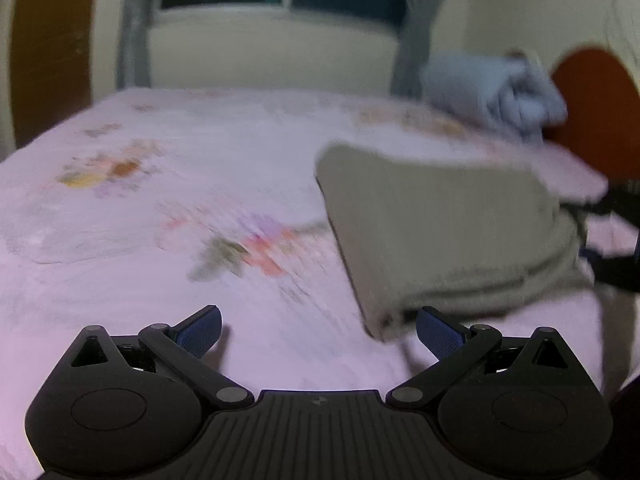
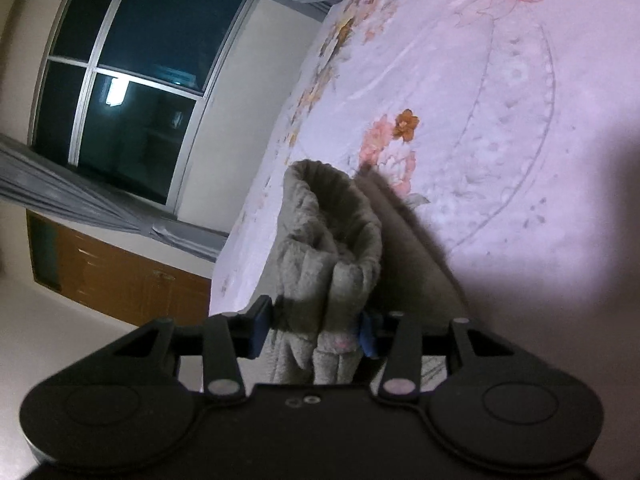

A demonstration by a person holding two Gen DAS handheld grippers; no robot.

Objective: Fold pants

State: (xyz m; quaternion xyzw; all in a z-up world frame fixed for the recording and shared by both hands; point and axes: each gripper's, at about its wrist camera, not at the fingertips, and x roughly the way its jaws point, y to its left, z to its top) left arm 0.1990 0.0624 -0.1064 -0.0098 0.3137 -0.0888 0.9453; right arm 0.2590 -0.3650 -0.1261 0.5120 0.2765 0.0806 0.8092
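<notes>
Left gripper (image 1: 319, 330): jaws spread wide, nothing between the blue pads (image 1: 200, 330); it hangs low over the bedsheet (image 1: 160, 208).
Right gripper (image 2: 314, 330): jaws drawn in tight on a thick bunch of the grey pants (image 2: 332, 248), the fleecy layers squeezed between the blue pads (image 2: 259, 330).
Grey pants: in the left wrist view they lie as a folded, layered bundle (image 1: 432, 232) on the right part of the bed, one corner just ahead of the left gripper's right finger; in the right wrist view the stacked folds stand up from the jaws with an open rolled end at the top.
Bedsheet: pale pink with flower prints (image 2: 500, 120), under the pants.
Blue cloth (image 1: 492, 88): bunched at the far right edge of the bed, well apart from the pants.
Window (image 2: 132, 88): dark panes, grey curtain (image 2: 80, 200) beside it.
</notes>
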